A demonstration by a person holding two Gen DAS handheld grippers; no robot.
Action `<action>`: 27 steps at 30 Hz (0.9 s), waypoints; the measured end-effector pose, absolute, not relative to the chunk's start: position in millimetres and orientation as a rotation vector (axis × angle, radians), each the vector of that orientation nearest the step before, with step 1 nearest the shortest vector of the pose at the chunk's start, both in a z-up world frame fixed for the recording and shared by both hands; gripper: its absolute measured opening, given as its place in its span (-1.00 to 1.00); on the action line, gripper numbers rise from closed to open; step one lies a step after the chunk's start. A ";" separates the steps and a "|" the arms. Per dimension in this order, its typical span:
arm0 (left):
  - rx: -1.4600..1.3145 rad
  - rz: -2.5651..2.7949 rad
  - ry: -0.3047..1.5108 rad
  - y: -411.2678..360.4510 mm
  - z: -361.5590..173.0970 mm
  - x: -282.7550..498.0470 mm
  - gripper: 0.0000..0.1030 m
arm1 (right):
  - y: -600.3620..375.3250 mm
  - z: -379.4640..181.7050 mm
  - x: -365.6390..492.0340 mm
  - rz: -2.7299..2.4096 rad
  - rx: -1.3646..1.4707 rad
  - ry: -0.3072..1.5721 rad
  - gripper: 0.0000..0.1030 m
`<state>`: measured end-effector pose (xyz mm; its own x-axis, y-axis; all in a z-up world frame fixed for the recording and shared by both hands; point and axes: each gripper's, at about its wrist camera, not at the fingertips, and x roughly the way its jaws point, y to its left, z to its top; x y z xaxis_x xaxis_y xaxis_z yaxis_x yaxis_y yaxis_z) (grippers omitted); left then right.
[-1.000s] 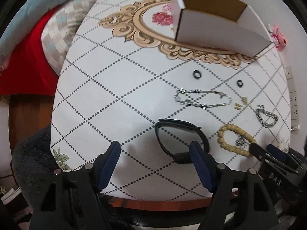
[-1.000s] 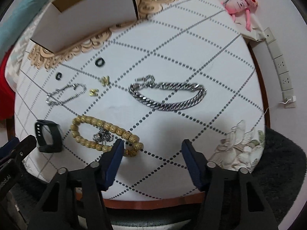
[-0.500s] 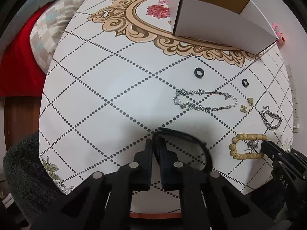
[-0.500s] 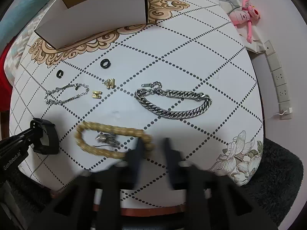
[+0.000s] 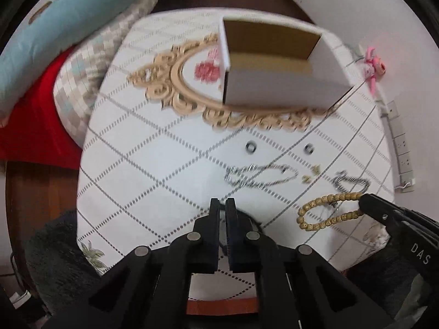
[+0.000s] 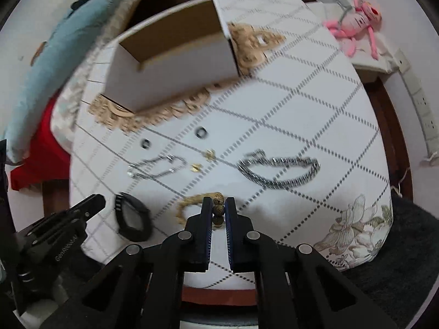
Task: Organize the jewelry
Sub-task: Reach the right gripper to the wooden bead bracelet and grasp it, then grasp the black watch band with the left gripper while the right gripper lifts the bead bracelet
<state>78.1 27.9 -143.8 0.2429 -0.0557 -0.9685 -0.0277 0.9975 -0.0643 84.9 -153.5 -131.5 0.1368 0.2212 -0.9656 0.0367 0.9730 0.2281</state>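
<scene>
My left gripper [image 5: 222, 205] is shut on the black wristband [image 6: 133, 218], which hangs from it above the table near the front edge. My right gripper [image 6: 219, 205] is shut on the wooden bead bracelet [image 5: 328, 210], lifted off the cloth. On the table lie a thin silver chain bracelet [image 5: 259, 175], a thick silver curb bracelet [image 6: 278, 170], two black rings [image 5: 250, 147] [image 5: 309, 148] and two small gold pieces [image 6: 203, 159]. An open white cardboard box [image 5: 277, 65] stands at the back.
The round table [image 5: 142, 148] has a white diamond-pattern cloth with a gold ornament. A red and blue bedding pile [image 5: 41, 63] lies to the left. A pink plush toy [image 6: 354, 33] and a wall power strip [image 5: 400, 148] are to the right. Dark rug below.
Both grippers closed from wide open, the left on the black wristband, the right on the bead bracelet. Both then rose with their pieces and moved back from the table.
</scene>
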 end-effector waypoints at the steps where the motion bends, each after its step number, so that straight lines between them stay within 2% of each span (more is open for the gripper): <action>1: -0.076 -0.022 1.313 25.8 -134.6 83.8 -0.96 | -154.7 -124.5 89.4 0.147 0.219 1.421 -0.81; 6: -0.087 -0.044 1.262 25.8 -108.5 106.8 -0.96 | -161.9 -98.6 109.1 0.193 0.218 1.371 -0.82; 12: -0.219 -0.053 1.313 41.1 -118.8 105.8 -0.89 | -158.6 -72.9 124.7 0.210 0.216 1.318 -0.82; 14: -0.268 -0.046 1.374 47.4 -138.6 100.3 -0.76 | -161.3 -73.5 125.0 0.207 0.226 1.318 -0.82; 16: -0.315 -0.038 1.415 51.0 -155.0 94.7 -0.34 | -162.7 -81.6 122.1 0.196 0.233 1.334 -0.82; 17: -0.345 -0.028 1.440 53.7 -166.0 91.9 -0.25 | -163.4 -87.7 119.7 0.190 0.238 1.346 -0.82; 24: -0.345 0.014 1.489 54.1 -202.9 81.6 -0.25 | -175.5 -118.0 100.4 0.148 0.268 1.397 -0.82; 27: -0.260 0.008 1.469 42.0 -206.1 81.9 -0.36 | -181.0 -123.8 97.1 0.129 0.277 1.404 -0.82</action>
